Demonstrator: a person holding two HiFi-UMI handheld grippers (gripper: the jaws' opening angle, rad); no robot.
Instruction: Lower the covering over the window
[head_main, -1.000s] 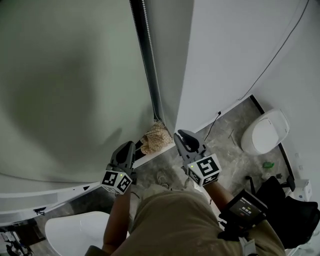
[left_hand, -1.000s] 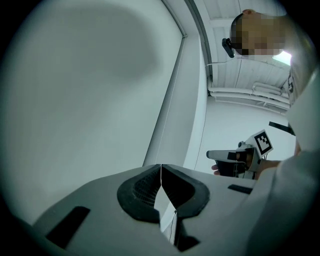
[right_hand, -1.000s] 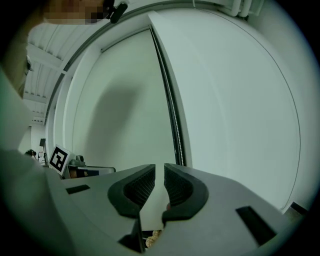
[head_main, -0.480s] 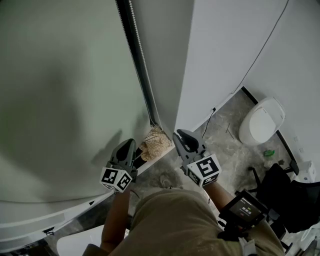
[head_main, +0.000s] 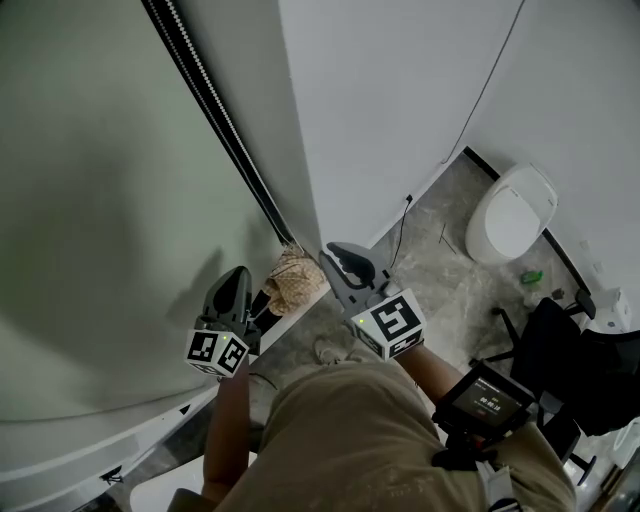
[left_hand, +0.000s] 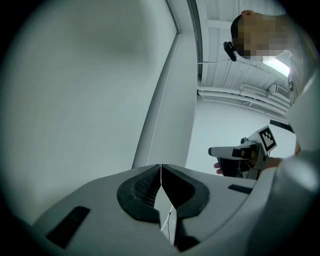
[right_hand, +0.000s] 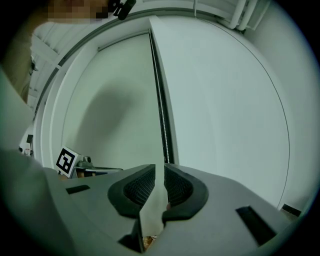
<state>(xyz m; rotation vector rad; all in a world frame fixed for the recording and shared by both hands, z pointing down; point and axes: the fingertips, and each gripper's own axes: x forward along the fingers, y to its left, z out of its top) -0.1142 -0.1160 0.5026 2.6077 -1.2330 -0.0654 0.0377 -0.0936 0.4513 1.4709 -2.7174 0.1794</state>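
**Covering spread far down the window, both grippers held level before it**

The pale covering (head_main: 110, 200) is spread over the whole pane ahead and to the left of the left jaws. It is seen reaching down to a white ledge (head_main: 100, 445) below them, so the lowering is judged done or nearly so. At most a last short pull is thought to be left. The white wall (head_main: 400, 90) is faced by the right jaws. A crumpled beige bundle (head_main: 295, 280) is seen at the wall's foot, below and between the two pairs of jaws. The bead chain (head_main: 215, 115) is hung along the covering's edge, beyond the right jaws, and is touched by neither gripper. The left gripper (head_main: 235, 273) is clenched tight, with nothing certain pinched. The right gripper (head_main: 338, 254) is parted by a narrow slit, and nothing is grasped.
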